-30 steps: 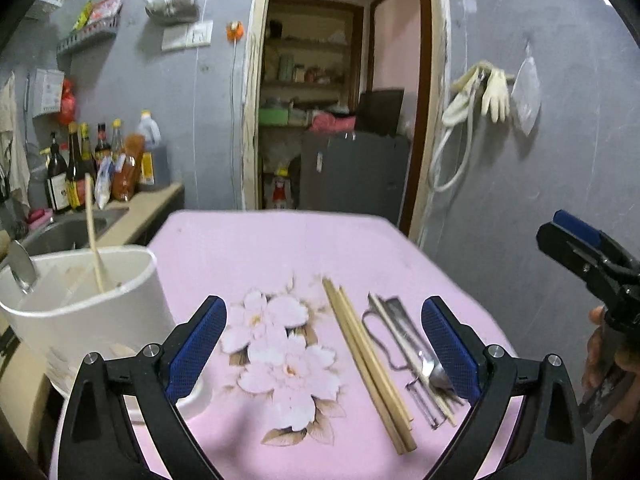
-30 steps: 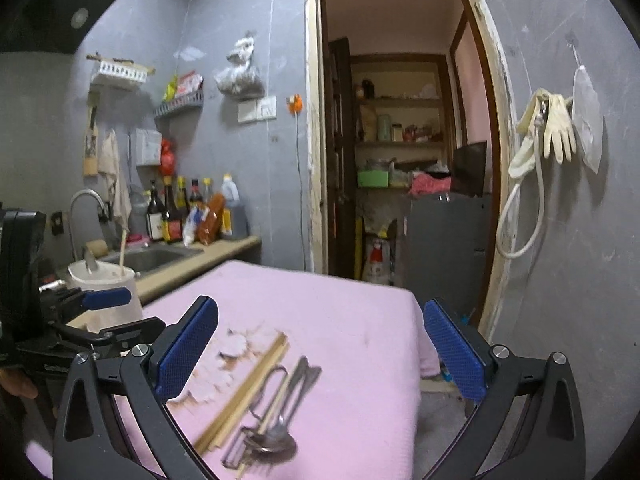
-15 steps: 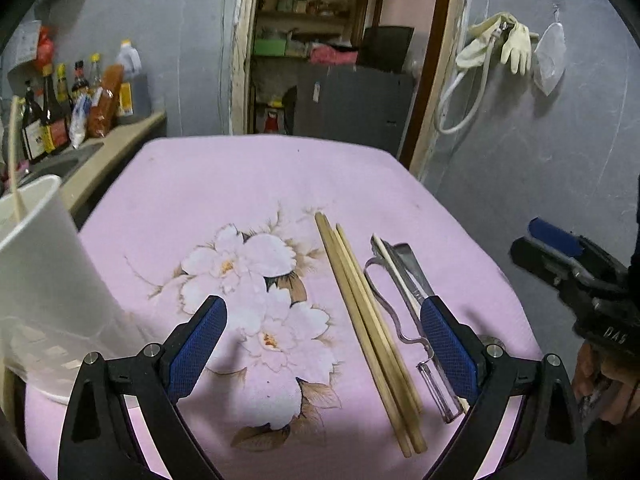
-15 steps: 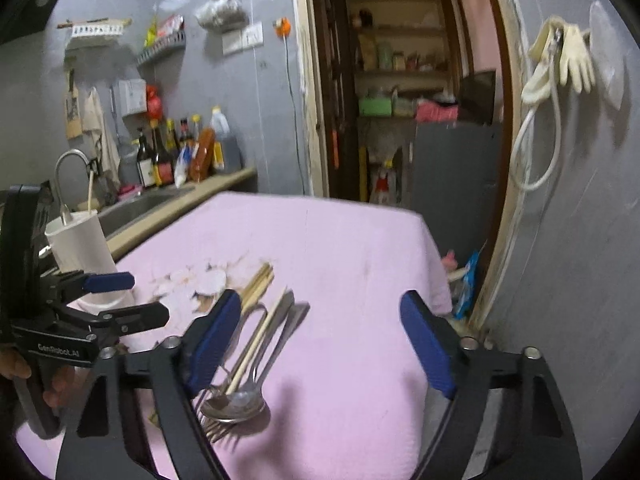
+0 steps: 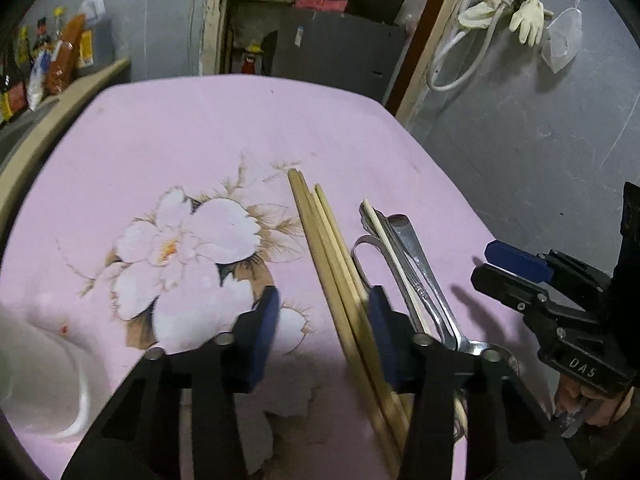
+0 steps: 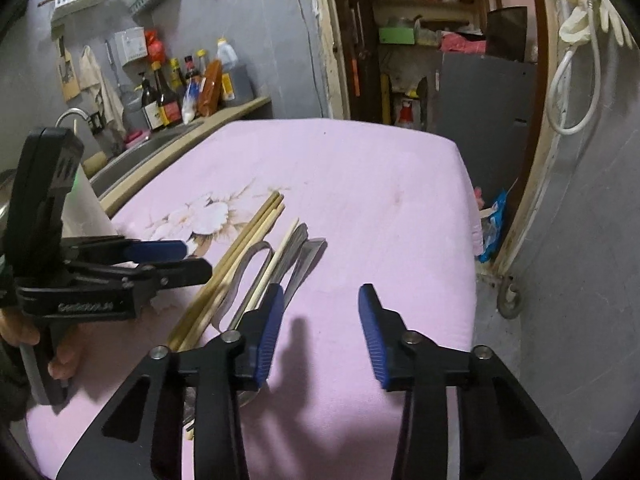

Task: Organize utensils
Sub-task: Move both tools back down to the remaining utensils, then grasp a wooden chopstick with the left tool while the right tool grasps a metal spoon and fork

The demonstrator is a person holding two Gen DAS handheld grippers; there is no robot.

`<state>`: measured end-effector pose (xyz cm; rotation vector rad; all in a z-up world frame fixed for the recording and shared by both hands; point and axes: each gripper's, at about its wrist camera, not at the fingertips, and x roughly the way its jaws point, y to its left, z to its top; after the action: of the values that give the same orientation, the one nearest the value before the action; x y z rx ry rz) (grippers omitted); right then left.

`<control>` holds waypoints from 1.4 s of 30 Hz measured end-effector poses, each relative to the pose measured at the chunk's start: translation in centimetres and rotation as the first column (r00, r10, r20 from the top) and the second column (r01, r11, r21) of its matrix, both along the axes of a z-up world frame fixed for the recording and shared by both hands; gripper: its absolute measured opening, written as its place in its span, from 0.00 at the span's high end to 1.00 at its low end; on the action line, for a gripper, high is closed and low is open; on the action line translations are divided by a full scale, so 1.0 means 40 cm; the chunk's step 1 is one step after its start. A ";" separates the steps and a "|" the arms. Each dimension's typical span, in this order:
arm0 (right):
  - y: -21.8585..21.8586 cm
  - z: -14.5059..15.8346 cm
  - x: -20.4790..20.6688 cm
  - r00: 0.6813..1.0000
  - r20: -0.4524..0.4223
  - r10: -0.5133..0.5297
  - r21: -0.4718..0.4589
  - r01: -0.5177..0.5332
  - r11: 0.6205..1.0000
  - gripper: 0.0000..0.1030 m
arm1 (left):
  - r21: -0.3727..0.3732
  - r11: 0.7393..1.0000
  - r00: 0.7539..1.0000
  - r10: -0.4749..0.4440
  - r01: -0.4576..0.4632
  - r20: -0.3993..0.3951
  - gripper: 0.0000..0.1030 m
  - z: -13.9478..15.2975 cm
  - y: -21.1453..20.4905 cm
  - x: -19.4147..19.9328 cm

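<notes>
Several wooden chopsticks (image 5: 324,248) (image 6: 248,236) lie on the pink flowered cloth (image 5: 168,128). To their right lies a bunch of metal utensils (image 5: 416,276) (image 6: 296,248) with one pale stick among them. My left gripper (image 5: 322,332) hangs low over the chopsticks, its jaws closing. The sticks run between the jaws next to the right pad, ungripped. My right gripper (image 6: 322,332) is also closing, with only cloth between its jaws; the metal utensils sit just beside its left finger. The white utensil holder (image 5: 40,380) (image 6: 86,208) stands at the left.
A counter with a sink and several bottles (image 6: 180,96) runs along the table's left side. An open doorway (image 6: 432,52) lies beyond the far edge. A grey wall (image 5: 540,152) stands close on the right, with gloves and a hose hanging on it.
Both grippers have come down toward the table and tipped downward. Their jaws have narrowed from wide open. The white holder has slid to the lower left edge of the left wrist view.
</notes>
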<state>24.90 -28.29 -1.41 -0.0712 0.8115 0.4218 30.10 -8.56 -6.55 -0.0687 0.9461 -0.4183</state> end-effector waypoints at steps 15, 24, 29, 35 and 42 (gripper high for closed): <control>-0.010 -0.024 0.046 0.996 -0.081 0.024 0.024 -0.022 0.999 0.68 | -0.061 0.998 0.999 0.028 -0.030 -0.043 0.91 -0.006 0.017 0.038; -0.005 -0.026 0.046 0.997 -0.080 0.020 0.008 -0.020 1.000 0.68 | 0.000 0.998 0.998 0.055 -0.056 -0.006 0.97 0.006 0.015 0.013; 0.007 -0.028 0.046 0.997 -0.077 0.022 -0.021 -0.024 1.000 0.68 | 0.052 0.998 0.999 0.040 -0.040 -0.007 0.96 0.003 -0.004 0.009; 0.024 -0.027 0.052 0.996 -0.082 0.029 -0.032 -0.032 0.999 0.68 | 0.082 0.996 0.998 0.051 -0.047 -0.043 0.92 -0.015 -0.031 0.036; 0.043 -0.032 0.055 0.994 -0.091 0.056 -0.059 -0.061 0.996 0.68 | 0.079 0.995 0.997 0.066 -0.063 -0.040 0.94 -0.017 -0.018 0.023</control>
<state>27.11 -26.59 -2.68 -0.1343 0.9123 0.4577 31.02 -9.29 -7.22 -0.0377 0.9985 -0.3215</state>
